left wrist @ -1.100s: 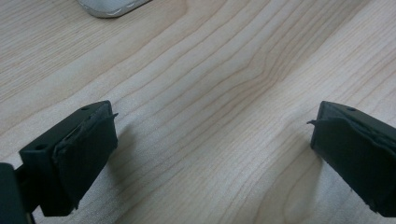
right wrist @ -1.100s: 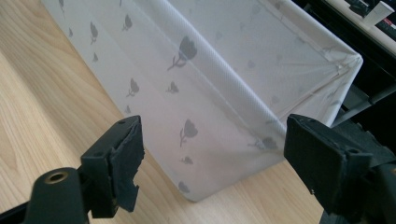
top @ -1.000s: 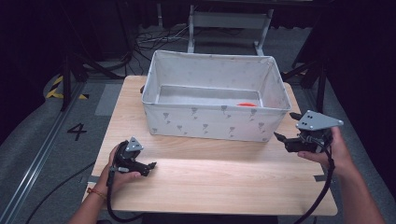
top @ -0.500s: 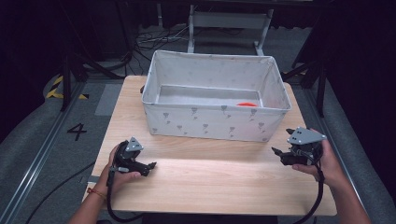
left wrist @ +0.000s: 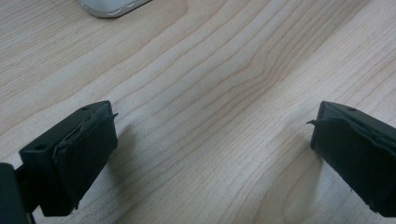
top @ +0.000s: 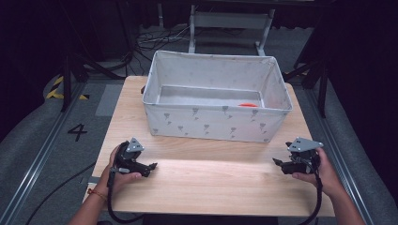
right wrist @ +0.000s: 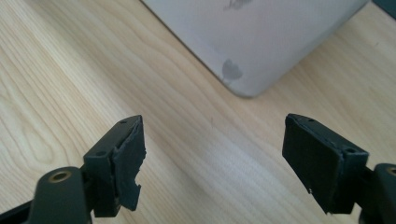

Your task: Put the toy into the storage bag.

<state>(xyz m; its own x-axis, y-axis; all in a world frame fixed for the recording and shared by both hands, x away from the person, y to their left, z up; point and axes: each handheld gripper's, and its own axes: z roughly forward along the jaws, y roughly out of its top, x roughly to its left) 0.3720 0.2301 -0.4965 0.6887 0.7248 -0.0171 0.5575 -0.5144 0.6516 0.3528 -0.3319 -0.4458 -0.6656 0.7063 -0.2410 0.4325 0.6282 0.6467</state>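
High view: both grippers, left gripper [top: 149, 166] and right gripper [top: 278, 163], are resting wide open and empty; swinging inward risks nudging the fabric bin [top: 216, 123].

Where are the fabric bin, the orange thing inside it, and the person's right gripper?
fabric bin [top: 213, 125], high view, front wall
orange thing [top: 247, 105], high view, its visible top
right gripper [top: 278, 163], high view, between its fingertips

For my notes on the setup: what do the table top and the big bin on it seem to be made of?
The table top looks like light wood or wood-look laminate, matte, with flowing grain lines. The bin seems to be pale grey fabric with a small printed motif; its walls look soft and slightly bowed, probably stiffened cloth.
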